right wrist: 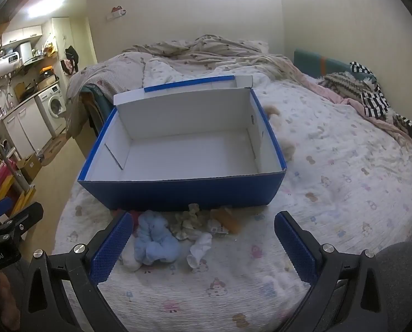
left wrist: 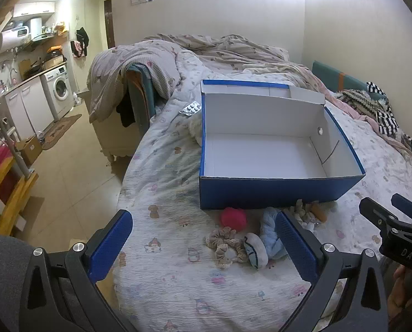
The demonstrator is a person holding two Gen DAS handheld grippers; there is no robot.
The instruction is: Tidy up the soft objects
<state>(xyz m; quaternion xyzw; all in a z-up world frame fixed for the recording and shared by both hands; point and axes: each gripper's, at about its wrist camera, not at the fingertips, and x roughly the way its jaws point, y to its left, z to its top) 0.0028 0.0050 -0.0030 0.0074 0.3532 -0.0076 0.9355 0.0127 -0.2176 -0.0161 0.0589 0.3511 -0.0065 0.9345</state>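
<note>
Box: blue box (left wrist: 275, 191), white inside, open and bare, at frame centre on the bed (left wrist: 172, 271).
Soft things: in a loose heap just below the box's near wall, lower centre; red ball (left wrist: 234, 218), beige scrunchie (left wrist: 225, 244), light blue cloth (right wrist: 156, 242), white sock (right wrist: 200, 249), a tan plush piece (right wrist: 230, 221).
In the way: nothing between either gripper and the heap; the box wall stands just behind it.
Around: pill blister (left wrist: 190, 108) left of the box; rumpled duvet (left wrist: 228, 49) at the top; striped clothes (left wrist: 383, 110) upper right; washing machine (left wrist: 58, 90) upper left.
Writing: "DAS" on the other gripper's body, right edge of the left view; "nRobot.AI", cut off, left edge of the right view.
Left gripper (left wrist: 204, 244): jaws wide apart, holding nothing, above the scrunchie.
Right gripper (right wrist: 203, 244): jaws wide apart, holding nothing, above the sock.
</note>
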